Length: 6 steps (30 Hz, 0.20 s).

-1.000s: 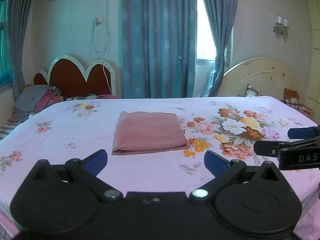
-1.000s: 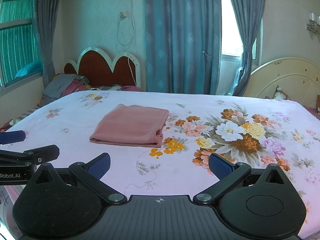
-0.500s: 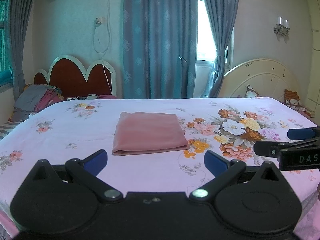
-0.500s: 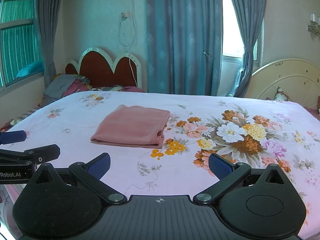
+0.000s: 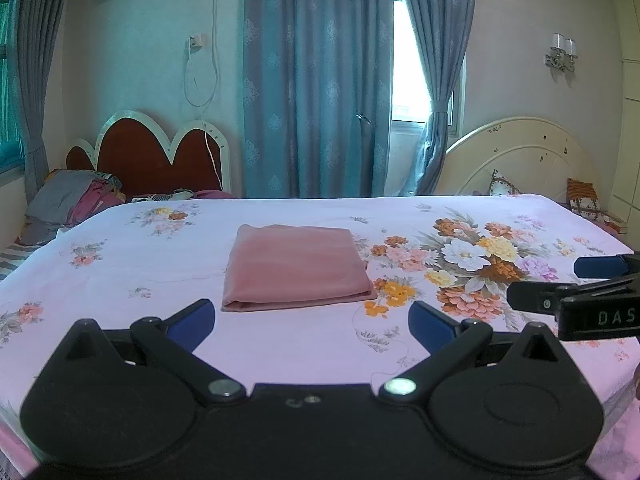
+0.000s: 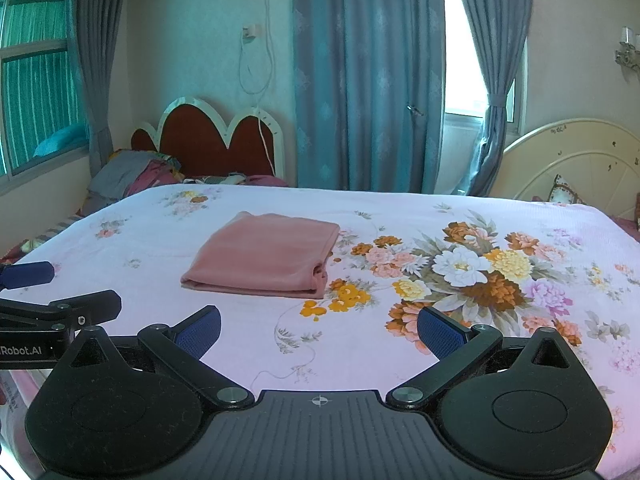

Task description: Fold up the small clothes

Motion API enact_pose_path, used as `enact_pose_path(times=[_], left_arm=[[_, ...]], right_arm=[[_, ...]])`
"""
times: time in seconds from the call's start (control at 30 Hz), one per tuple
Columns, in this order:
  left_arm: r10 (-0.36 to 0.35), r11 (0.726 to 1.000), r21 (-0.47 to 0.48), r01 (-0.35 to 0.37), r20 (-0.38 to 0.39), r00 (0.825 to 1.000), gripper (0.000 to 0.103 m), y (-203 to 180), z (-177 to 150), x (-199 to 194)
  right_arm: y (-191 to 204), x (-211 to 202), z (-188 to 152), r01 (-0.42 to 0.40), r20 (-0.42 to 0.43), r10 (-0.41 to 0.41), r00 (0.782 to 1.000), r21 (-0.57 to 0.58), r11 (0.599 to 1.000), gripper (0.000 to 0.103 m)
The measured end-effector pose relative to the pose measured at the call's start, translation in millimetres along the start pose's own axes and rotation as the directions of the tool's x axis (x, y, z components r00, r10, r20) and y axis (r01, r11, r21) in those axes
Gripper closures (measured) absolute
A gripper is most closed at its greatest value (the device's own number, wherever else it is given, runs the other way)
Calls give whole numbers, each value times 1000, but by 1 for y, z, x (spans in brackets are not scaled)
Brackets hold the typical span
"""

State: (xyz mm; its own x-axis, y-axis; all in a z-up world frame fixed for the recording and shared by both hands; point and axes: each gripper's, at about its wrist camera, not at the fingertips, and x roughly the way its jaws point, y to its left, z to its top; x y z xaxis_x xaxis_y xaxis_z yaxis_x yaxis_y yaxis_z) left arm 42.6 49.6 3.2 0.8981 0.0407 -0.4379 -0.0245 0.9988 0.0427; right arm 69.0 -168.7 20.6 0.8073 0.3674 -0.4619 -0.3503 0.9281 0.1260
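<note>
Left wrist view first: my left gripper (image 5: 311, 316) is spread wide, gripping nothing, short of the folded pink cloth (image 5: 296, 266) lying flat on the floral bedsheet (image 5: 460, 216). Further right, my right gripper (image 6: 319, 330) is likewise released, with the cloth ahead and slightly left.

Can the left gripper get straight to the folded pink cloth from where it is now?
Probably yes. The left gripper is open, holds nothing, and the folded pink cloth lies flat on the floral bedsheet just ahead of it with only bare sheet between. The right gripper sits off to the side, apart from that path.
</note>
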Motion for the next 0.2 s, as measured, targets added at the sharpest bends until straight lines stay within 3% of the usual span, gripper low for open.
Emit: enact_pose_path(times=[0.2], left_arm=[[-36, 999, 3, 36, 3, 999, 1, -5, 3, -2]], right_arm=[[-2, 0, 1, -3, 5, 3, 1000, 1, 1000, 0]])
